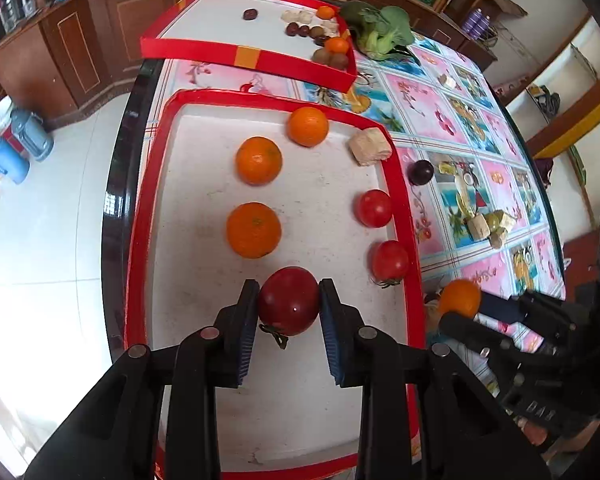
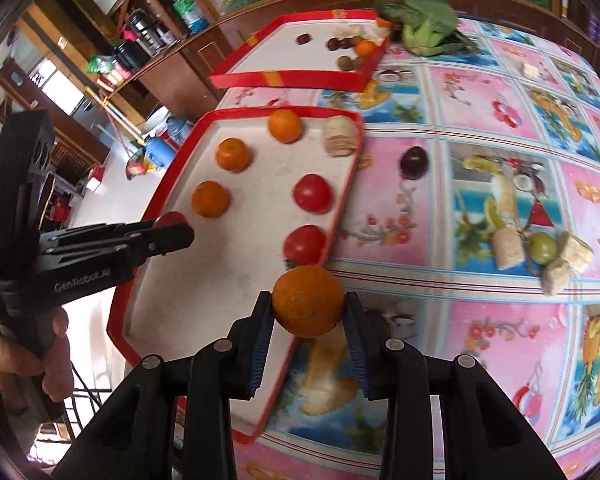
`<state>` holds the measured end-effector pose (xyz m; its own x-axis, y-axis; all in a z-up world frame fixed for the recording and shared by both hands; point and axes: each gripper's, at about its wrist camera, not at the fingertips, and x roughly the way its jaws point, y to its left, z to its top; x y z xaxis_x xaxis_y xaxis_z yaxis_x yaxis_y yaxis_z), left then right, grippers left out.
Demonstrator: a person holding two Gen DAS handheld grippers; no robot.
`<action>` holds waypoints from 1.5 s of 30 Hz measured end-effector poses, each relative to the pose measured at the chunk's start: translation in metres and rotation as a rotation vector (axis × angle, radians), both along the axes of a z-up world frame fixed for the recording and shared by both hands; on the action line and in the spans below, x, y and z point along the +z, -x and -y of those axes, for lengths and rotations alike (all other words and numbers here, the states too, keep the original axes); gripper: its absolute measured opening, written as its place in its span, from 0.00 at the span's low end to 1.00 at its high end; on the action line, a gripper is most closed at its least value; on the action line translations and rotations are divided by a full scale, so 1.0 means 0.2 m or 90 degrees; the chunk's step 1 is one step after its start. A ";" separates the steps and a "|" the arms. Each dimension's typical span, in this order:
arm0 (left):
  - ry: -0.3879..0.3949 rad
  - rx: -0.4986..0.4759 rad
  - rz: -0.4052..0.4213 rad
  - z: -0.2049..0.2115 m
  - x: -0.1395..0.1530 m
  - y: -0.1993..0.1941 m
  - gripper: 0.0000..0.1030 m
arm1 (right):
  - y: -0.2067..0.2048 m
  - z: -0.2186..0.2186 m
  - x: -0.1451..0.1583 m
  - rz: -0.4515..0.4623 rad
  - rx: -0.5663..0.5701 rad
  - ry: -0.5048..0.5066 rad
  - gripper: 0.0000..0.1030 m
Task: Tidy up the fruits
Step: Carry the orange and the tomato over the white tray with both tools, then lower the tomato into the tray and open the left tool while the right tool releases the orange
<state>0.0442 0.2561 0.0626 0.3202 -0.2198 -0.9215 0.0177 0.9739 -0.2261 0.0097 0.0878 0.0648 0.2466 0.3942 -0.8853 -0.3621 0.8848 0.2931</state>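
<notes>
My left gripper [image 1: 289, 306] is shut on a dark red tomato [image 1: 289, 300] over the near red tray [image 1: 400, 184], whose rim also shows in the right wrist view [image 2: 342, 196]. The tray holds three oranges [image 1: 253, 230] in a row on the left, two tomatoes [image 1: 390, 261] on the right and a beige block [image 1: 370, 146]. My right gripper [image 2: 307, 312] is shut on an orange [image 2: 307, 301], held above the tray's right edge near the tablecloth. A dark plum [image 2: 413, 163] lies on the cloth beside the tray.
A second red tray [image 1: 240, 54] at the back holds small fruits and beige pieces. Green leafy vegetables [image 1: 380, 30] lie behind it. A green fruit [image 2: 542, 248] and beige blocks [image 2: 508, 247] sit on the patterned cloth at right. The table edge and floor are on the left.
</notes>
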 end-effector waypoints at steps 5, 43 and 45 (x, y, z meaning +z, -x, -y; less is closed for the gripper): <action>0.014 -0.014 0.004 0.02 0.04 -0.09 0.27 | 0.03 -0.11 -0.03 -0.009 0.030 -0.014 0.35; -0.041 -0.103 -0.033 0.24 -0.18 -0.51 0.27 | -0.04 -0.51 -0.27 0.035 0.093 0.081 0.37; -0.042 -0.103 -0.035 0.25 -0.18 -0.52 0.27 | -0.02 -0.50 -0.25 0.036 0.097 0.080 0.37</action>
<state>0.1476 0.2060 0.0275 0.2344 -0.2027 -0.9508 0.1645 0.9722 -0.1667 0.0140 0.1885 0.0140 0.2439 0.3174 -0.9164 -0.5069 0.8473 0.1586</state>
